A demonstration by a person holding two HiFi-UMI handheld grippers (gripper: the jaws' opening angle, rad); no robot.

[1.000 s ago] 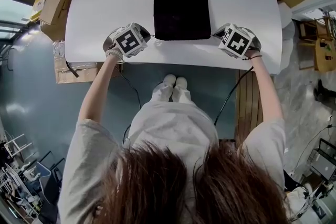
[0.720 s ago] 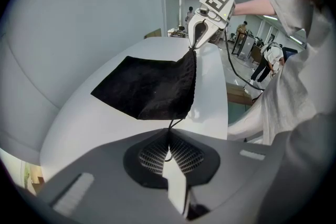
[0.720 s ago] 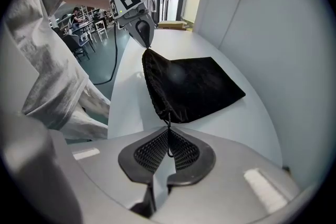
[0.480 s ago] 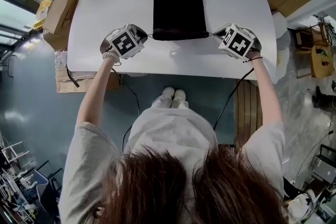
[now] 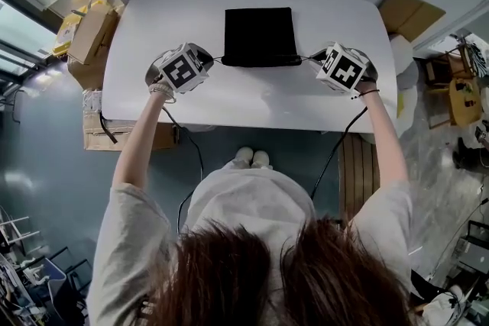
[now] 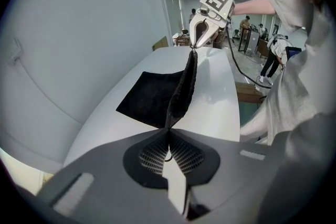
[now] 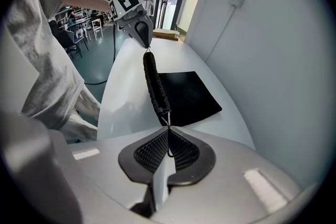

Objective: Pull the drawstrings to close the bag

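A black drawstring bag (image 5: 259, 34) lies flat on the white table (image 5: 260, 99), its near edge gathered into a puckered band (image 6: 185, 86) (image 7: 154, 86). My left gripper (image 5: 208, 59) (image 6: 168, 140) is shut on the left drawstring (image 6: 168, 155) at the bag's near left corner. On the opposite side my right gripper (image 5: 313, 57) (image 7: 168, 140) is shut on the right drawstring (image 7: 168, 150). Both cords run taut from the bag's mouth, which hangs stretched between the two grippers. Each gripper appears in the other's view: the right gripper (image 6: 200, 34) and the left gripper (image 7: 142, 31).
Cardboard boxes (image 5: 85, 30) stand on the floor left of the table, another flat box (image 5: 409, 11) at the far right. A cable (image 5: 340, 141) hangs from the right gripper past the table's near edge. A wall runs along the table's far side.
The bag's near edge has bunched tighter and narrower between the grippers. In the head view the table and both grippers sit higher and farther off than a second ago.
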